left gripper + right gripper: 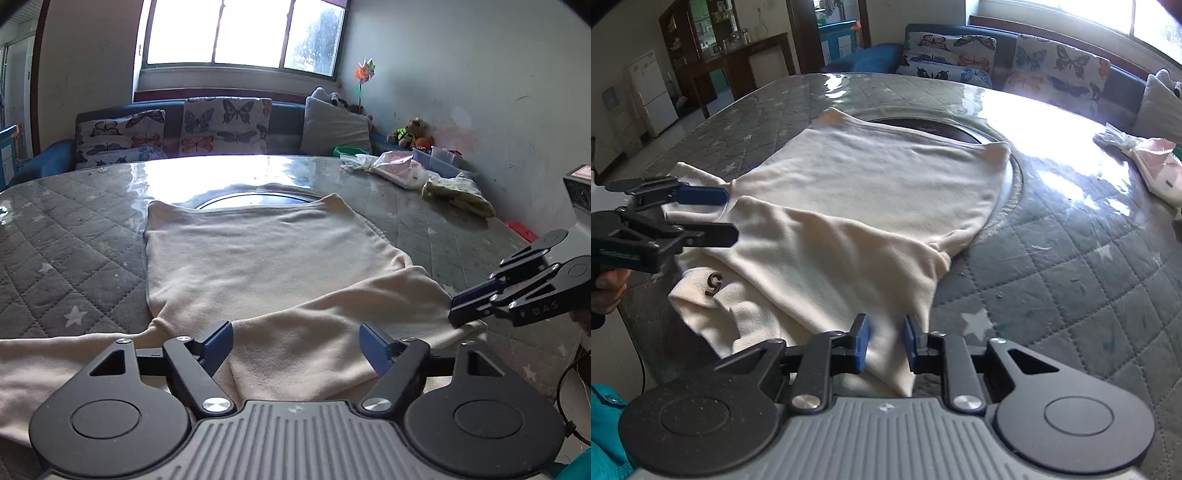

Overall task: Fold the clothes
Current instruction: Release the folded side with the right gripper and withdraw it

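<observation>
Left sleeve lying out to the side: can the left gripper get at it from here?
Probably yes. The left gripper is open and holds nothing, and the left sleeve lies flat just beside it on the table, nothing between them.

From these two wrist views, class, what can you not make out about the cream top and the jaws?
- Left wrist view: the left gripper body hides the cream top's near edge; its sleeve runs off the left edge.
- Right wrist view: cloth lies between the right gripper's jaws; grip unclear.
- Same view: the dark mark is too small to read.
</observation>
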A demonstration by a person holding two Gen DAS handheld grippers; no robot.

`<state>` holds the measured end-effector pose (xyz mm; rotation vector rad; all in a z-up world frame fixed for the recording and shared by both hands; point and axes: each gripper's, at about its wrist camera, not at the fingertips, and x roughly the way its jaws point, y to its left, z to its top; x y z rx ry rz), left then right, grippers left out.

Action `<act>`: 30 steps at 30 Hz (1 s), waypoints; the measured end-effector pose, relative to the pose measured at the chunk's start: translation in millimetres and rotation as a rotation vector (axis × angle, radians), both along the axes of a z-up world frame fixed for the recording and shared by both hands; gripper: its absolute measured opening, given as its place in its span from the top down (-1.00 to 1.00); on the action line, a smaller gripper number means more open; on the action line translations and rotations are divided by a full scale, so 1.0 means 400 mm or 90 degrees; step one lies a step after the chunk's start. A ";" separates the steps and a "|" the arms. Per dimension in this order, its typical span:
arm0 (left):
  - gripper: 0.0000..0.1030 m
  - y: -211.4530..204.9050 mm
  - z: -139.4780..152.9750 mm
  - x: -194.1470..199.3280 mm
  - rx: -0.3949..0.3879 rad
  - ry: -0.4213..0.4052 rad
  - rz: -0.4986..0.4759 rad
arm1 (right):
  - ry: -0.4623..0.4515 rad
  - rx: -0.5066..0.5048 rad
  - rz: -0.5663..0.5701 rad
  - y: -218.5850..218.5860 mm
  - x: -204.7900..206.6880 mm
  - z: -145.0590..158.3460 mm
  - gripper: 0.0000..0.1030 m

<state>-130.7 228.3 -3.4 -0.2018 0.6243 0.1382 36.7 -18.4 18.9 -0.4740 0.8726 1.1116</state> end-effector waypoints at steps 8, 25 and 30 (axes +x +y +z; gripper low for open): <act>-0.24 0.015 -0.009 0.043 0.001 0.019 -0.002 | -0.026 0.071 -0.013 0.057 0.043 0.017 0.57; -0.24 0.028 -0.003 -0.028 0.050 0.018 0.072 | -0.043 0.033 0.076 0.129 -0.039 -0.014 0.31; -0.41 0.088 0.028 -0.117 0.045 -0.016 0.188 | -0.088 0.050 0.110 0.155 -0.098 0.007 0.13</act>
